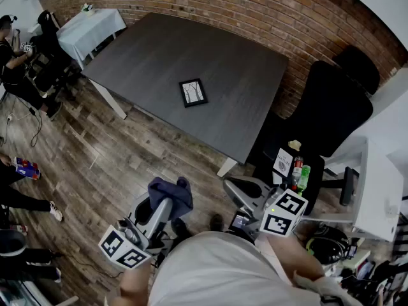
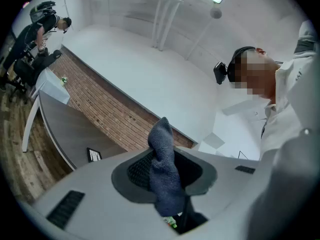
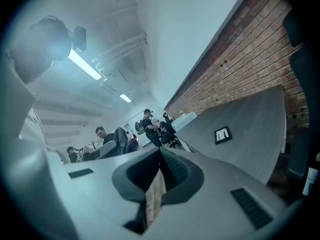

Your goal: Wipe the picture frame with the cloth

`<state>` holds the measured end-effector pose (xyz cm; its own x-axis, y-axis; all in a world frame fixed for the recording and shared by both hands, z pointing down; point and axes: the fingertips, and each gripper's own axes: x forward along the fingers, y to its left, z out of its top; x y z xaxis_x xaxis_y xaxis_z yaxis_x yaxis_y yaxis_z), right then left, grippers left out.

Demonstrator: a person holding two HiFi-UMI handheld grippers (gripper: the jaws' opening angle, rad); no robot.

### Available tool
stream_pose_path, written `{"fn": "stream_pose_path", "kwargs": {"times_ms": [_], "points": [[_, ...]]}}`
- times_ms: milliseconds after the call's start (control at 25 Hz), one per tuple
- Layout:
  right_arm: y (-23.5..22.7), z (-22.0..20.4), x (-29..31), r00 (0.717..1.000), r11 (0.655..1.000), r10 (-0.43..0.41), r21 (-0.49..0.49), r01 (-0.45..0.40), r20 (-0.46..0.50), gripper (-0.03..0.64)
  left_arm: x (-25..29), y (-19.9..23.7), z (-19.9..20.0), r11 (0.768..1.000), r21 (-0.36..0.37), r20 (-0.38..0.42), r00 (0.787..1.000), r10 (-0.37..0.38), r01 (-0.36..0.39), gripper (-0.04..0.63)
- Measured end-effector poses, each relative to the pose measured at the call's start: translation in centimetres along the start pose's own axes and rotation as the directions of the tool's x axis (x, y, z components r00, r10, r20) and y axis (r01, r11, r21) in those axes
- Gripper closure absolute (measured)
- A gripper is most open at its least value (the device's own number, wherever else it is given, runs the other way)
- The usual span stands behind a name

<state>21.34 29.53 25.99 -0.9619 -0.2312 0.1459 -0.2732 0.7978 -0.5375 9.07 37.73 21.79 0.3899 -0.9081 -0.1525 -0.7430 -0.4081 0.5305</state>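
Two hand-held grippers, one cloth, one picture frame, on and near one counter.

1. Picture frame [image 1: 193,92]: small, black-edged, with a pale picture of dark branching lines. It lies flat and face up on the dark grey counter [image 1: 153,50], on the half nearer the person. It is nearly square. The slightly longer axis runs away from the person, with the far end leaning a little left in the head view. It is well apart from both grippers.

2. Cloth [image 1: 171,193]: dark blue and bunched. It is held in the air over the wooden floor [image 1: 115,145], short of the counter's near edge. In the left gripper view one end stands up past the jaw tips.

3. Left gripper [image 1: 164,204]: low in the head view, left of centre. Its jaws are clamped on the cloth. The frame shows small, to the left of the jaws, in this gripper's own view.

4. Right gripper [image 1: 237,191]: low in the head view, right of centre. Its jaws are together with nothing between them, and only a thin slit of floor shows through. The frame sits to the right of the jaws in its own view.

5. Surroundings: a brick wall [image 1: 255,5] behind the counter, black chairs [image 1: 331,107] at its right end, a white-draped table [image 1: 95,24] at the far left, and a seated person [image 1: 13,62] beside it.
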Motion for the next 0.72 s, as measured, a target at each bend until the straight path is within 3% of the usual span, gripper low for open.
{"fn": "stream_pose_path", "kwargs": {"times_ms": [720], "points": [[-4.7,-0.7,-2.6,0.999,1.0,0.007,0.018,-0.006,-0.054,0.601,3.6,-0.5,-3.4,0.998,-0.019,-0.013,0.998,0.057,-0.057,0.492]]}}
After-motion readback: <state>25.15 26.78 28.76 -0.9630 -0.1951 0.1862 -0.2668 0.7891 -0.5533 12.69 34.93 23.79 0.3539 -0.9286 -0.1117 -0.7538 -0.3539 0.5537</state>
